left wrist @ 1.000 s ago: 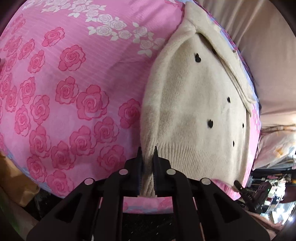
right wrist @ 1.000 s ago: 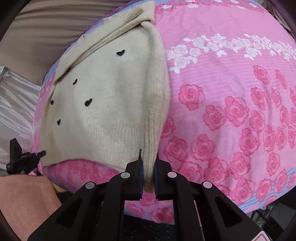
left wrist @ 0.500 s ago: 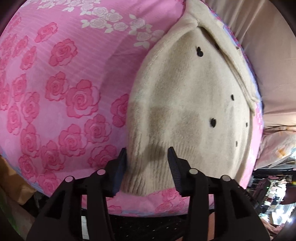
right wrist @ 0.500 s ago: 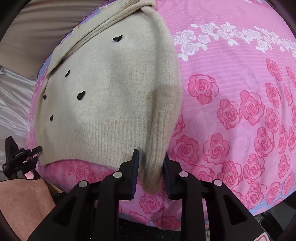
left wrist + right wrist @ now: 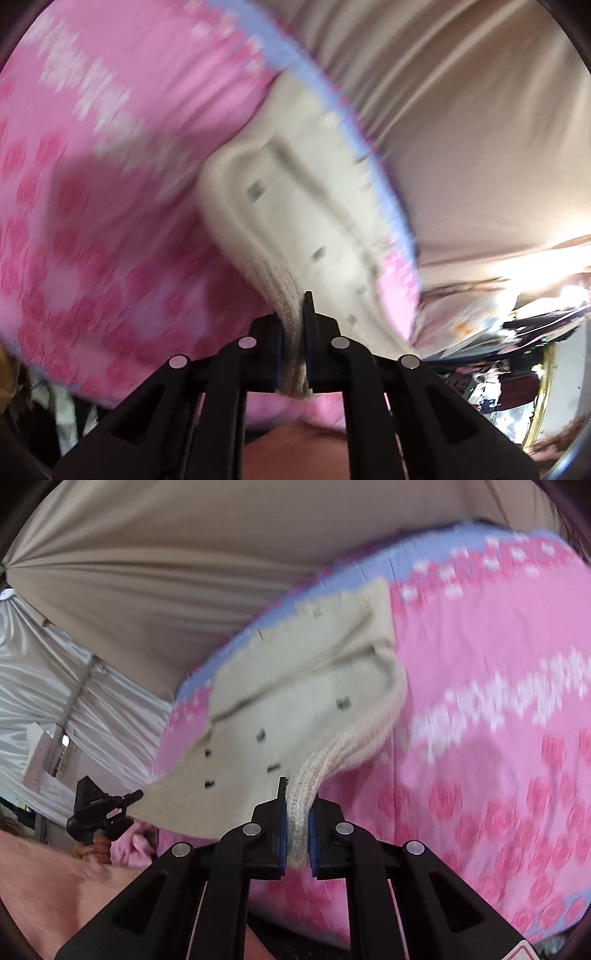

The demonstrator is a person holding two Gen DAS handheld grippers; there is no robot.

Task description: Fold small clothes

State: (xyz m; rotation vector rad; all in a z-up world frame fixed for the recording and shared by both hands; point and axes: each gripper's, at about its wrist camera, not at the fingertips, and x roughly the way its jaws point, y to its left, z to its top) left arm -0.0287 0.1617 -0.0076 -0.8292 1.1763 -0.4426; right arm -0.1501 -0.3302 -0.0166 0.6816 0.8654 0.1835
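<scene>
A small cream knit sweater (image 5: 295, 221) with dark dots lies on a pink rose-print bedspread (image 5: 92, 221). My left gripper (image 5: 293, 332) is shut on the ribbed hem at one lower corner and holds it raised off the bed. In the right wrist view the sweater (image 5: 295, 709) hangs from my right gripper (image 5: 297, 827), which is shut on the ribbed hem at the other lower corner. The left gripper (image 5: 99, 806) also shows there, at the sweater's far corner. Both views are blurred by motion.
The bedspread (image 5: 480, 757) has a blue border (image 5: 354, 122) at its far edge. A beige curtain (image 5: 184, 572) hangs behind the bed. Cluttered shelves (image 5: 517, 350) lie to the lower right of the left wrist view.
Both grippers were open around the hem half a second ago; now both are shut on it and have lifted the lower edge up and toward the far side of the bed.
</scene>
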